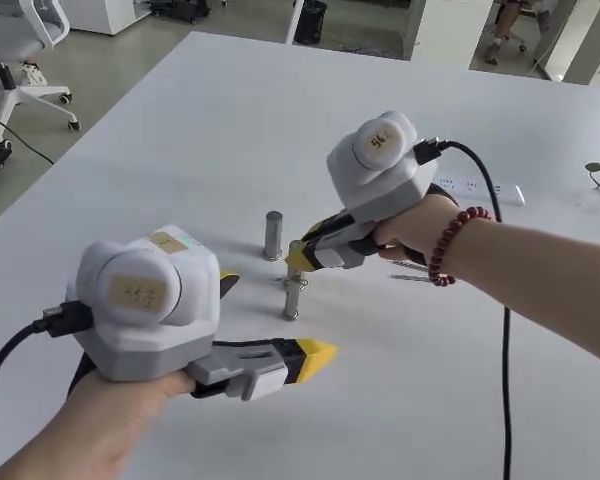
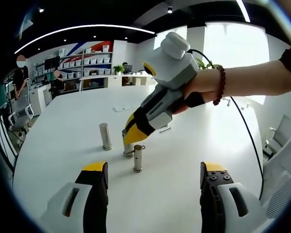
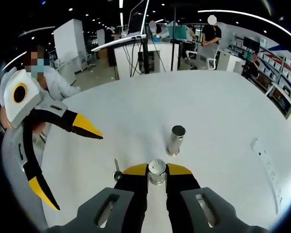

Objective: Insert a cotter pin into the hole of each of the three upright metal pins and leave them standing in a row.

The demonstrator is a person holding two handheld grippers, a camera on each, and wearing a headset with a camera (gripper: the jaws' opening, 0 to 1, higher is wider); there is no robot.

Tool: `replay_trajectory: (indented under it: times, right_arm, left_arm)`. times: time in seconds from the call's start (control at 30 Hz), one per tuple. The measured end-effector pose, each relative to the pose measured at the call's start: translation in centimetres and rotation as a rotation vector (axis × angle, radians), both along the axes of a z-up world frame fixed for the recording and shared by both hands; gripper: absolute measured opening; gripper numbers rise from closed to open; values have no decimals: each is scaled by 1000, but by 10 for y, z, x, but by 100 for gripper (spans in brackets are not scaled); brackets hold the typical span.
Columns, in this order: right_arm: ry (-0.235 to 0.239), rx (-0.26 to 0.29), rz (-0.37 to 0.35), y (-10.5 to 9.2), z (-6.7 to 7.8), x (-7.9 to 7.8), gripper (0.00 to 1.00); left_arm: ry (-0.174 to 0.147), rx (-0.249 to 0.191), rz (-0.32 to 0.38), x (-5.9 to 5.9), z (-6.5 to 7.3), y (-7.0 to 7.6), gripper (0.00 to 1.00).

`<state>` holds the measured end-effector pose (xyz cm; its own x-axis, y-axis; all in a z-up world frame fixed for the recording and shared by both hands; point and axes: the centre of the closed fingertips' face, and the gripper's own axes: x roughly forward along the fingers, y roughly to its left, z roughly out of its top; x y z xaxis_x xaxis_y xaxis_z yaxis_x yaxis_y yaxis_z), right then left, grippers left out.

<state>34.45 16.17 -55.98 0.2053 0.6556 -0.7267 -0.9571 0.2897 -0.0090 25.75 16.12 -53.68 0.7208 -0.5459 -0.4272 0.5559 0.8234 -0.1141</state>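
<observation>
Now my right gripper point(image 3: 157, 171) clamps the middle metal pin point(image 3: 156, 166); my left gripper point(image 2: 154, 167) hangs nearby, jaws wide apart.

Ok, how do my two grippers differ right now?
The left gripper has its jaws wide apart and holds nothing, while the right gripper has its jaws shut on the middle pin. The left gripper hangs over the table short of that pin, and the right gripper reaches down to it. Both have yellow-tipped jaws and grey bodies.
</observation>
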Motion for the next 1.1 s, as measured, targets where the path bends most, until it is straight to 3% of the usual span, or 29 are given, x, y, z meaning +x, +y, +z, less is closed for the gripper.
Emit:
replay_trajectory:
  times: [0.43,0.6,0.9,1.1]
  right_arm:
    - [3,-11,-75,-48,3,-8,8]
    - [6,-4,-95,-61,4,-22,8]
    - [5,0,-108,-71,4,-45,8]
    - [5,-1,-116,-75,1,-58,8]
  left_arm:
    - [-17,1,12,-13,10,-2,85]
    - [-22,15,10,-18,9,-2,89]
    - [-31,4,6,-23,14,-3,93]
    - [-27,28,2,-28,12,0,95]
